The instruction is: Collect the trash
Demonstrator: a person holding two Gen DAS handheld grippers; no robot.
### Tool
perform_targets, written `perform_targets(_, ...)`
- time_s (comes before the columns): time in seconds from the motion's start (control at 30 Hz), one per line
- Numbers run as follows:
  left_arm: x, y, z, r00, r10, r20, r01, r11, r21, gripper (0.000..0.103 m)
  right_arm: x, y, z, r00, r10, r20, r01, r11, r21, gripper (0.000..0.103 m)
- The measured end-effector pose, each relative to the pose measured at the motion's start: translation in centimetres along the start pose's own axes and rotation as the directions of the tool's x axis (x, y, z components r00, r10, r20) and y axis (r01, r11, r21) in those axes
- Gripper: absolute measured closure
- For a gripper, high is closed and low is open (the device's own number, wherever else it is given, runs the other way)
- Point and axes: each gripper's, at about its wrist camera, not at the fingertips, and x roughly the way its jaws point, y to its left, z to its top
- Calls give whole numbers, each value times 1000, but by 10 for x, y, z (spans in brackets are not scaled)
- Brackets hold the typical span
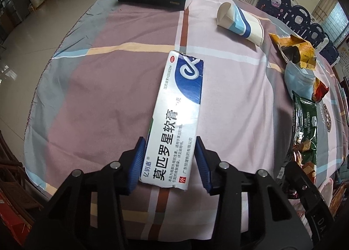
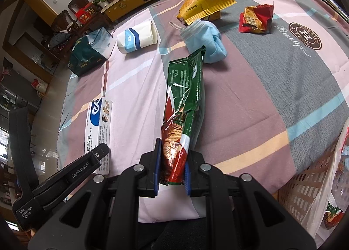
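Observation:
A white and blue ointment box (image 1: 177, 117) lies on the checked tablecloth; my left gripper (image 1: 169, 159) straddles its near end with the blue pads at its sides, and I cannot tell if they press it. The box also shows in the right wrist view (image 2: 98, 125). My right gripper (image 2: 172, 168) is shut on the near end of a green wafer wrapper (image 2: 185, 101), which stretches away over the cloth. A basket lined with a plastic bag (image 2: 314, 186) stands at the table's right edge.
On the cloth lie a tipped paper cup (image 2: 137, 37), a blue face mask (image 2: 207, 40), a yellow snack bag (image 2: 202, 6), a red wrapper (image 2: 256, 19) and a dark green tissue pack (image 2: 89, 53). Chairs (image 1: 305, 16) stand behind the table.

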Motion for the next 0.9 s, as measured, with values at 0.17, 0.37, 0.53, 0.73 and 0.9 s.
perform_targets(0.17,-12,5,-1,998,-12,63,15,999,-34,59,0,0,0,1000,1,0,-1,1000,1,85)
perform_targets(0.37,-29,18,-2,986,-63,152,78,992,-95,61,0,-1,1,1000,2,1,-2,1000,0,85)
perform_targets(0.53,-35,20,-2,976,-83,203,107,988,-112,61,0,-1,1,1000,1,1,-1,1000,1,85)
perform_targets(0.73,-53,23,-6,936,-169,309,209,973,-99,61,0,-1,1,1000,2,0,-2,1000,2,85)
perform_targets(0.9,-55,26,-8,932,-174,319,218,970,-109,61,0,-1,1,1000,1,1,-1,1000,0,85)
